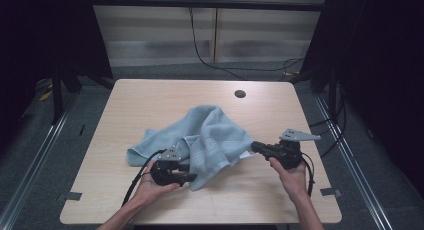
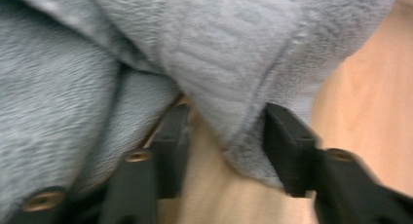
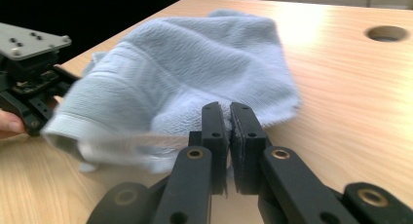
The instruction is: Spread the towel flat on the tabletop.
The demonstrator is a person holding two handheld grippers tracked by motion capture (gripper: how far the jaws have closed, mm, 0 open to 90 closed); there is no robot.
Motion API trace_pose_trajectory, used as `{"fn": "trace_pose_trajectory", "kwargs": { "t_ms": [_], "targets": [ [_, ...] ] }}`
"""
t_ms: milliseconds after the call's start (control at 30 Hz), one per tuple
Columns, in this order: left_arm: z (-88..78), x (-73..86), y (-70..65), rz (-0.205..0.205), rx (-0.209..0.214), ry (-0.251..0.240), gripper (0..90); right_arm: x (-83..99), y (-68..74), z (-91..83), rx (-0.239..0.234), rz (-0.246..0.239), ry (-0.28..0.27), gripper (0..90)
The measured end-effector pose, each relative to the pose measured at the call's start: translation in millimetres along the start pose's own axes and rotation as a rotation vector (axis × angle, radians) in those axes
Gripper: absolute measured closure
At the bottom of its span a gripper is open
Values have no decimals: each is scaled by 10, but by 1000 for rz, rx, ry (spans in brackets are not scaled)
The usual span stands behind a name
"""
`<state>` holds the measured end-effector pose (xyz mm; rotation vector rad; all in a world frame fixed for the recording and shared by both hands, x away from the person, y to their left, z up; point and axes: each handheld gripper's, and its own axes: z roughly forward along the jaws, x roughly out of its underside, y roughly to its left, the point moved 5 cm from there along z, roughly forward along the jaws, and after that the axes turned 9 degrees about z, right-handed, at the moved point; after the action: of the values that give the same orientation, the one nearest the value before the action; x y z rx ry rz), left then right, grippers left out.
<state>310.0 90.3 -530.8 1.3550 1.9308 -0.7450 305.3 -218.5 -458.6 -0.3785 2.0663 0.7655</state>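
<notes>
Right claw [image 3: 229,136] clenched on towel [image 1: 200,137] edge, lifting it. Left claw [image 2: 226,136] straddles the near hem, pads not yet pressing. Towel lies crumpled mid-worktop [image 1: 150,97]. Next: pinch hem, spread flat.

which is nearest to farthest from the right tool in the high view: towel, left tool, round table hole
1. towel, its edge at the right tool tip
2. left tool, across the towel at lower left
3. round table hole, toward the far edge
</notes>
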Motion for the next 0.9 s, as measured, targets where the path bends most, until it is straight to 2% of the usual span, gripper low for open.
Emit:
{"fn": "trace_pose_trajectory", "kwargs": {
  "t_ms": [67,133,200,267,400,433,467,567,667,733,767,900],
  "targets": [
    [-5,-6,-1,-2,20,-6,793,42,-55,-95,8,16,-8,858],
    [-24,-5,13,-8,8,-4,830,89,-90,-166,20,20,-7,857],
    [-101,-13,44,-25,11,-28,835,111,-105,-214,27,20,-1,857],
    [-264,-38,75,-52,6,-76,838,109,-118,-290,36,19,-10,858],
    [-620,-85,110,-66,-26,-157,841,79,-104,-448,31,17,-33,861],
    [-677,-100,114,-66,-29,-166,841,71,-89,-485,30,17,-36,861],
    [-811,-153,114,-61,-38,-201,841,65,-77,-510,29,11,-39,862],
    [-1033,-222,66,-38,-44,-240,840,33,52,-651,16,-4,-54,863],
    [-1198,-193,-54,-10,-38,-232,839,57,199,-779,-4,-34,-57,864],
    [-1232,-161,-103,-9,-25,-229,835,133,304,-839,-13,-47,-38,863],
    [-1263,-52,-215,-3,17,-206,832,191,349,-854,-18,-54,-24,862],
    [-1235,232,-386,-29,67,-150,805,533,445,-845,-31,-51,51,846]
  ]
}}
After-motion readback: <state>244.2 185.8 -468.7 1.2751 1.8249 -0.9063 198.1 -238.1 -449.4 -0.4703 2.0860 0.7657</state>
